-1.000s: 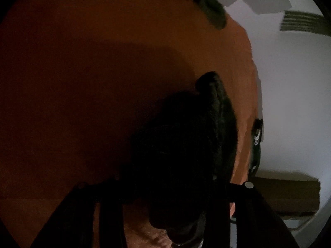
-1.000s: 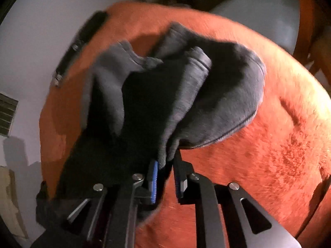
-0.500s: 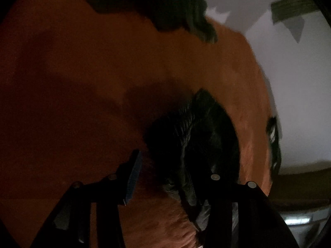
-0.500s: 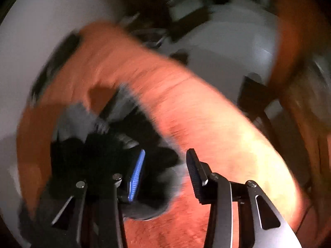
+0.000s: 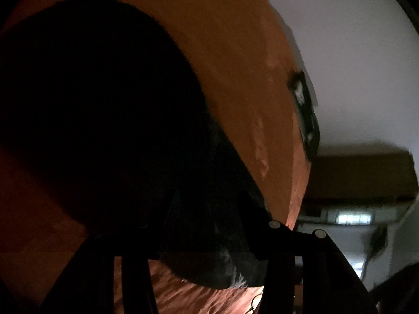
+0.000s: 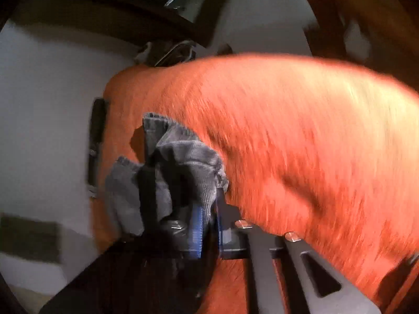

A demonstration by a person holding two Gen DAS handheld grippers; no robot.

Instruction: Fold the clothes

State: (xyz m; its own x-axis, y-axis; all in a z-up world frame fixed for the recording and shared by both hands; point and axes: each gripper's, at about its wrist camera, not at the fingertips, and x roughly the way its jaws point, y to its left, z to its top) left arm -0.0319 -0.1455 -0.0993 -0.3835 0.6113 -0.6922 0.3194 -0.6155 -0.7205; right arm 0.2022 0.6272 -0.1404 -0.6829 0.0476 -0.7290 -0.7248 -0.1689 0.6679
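Orange blanket [image 6: 301,136] covering the surface. Grey garment [image 6: 188,162], bunched near its left edge. Right gripper [image 6: 209,225]: jaws closing, pinching a garment fold. Left gripper [image 5: 209,238]: dark cloth fills its jaws; grip cannot be told.

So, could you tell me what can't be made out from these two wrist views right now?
- Left wrist view: the dark garment is nearly black in the dim light, so its folds and type are lost, and it hides whether the left gripper grips it.
- Right wrist view: motion blur smears the orange surface; the right gripper is closing on the grey garment, whose lower part it covers.
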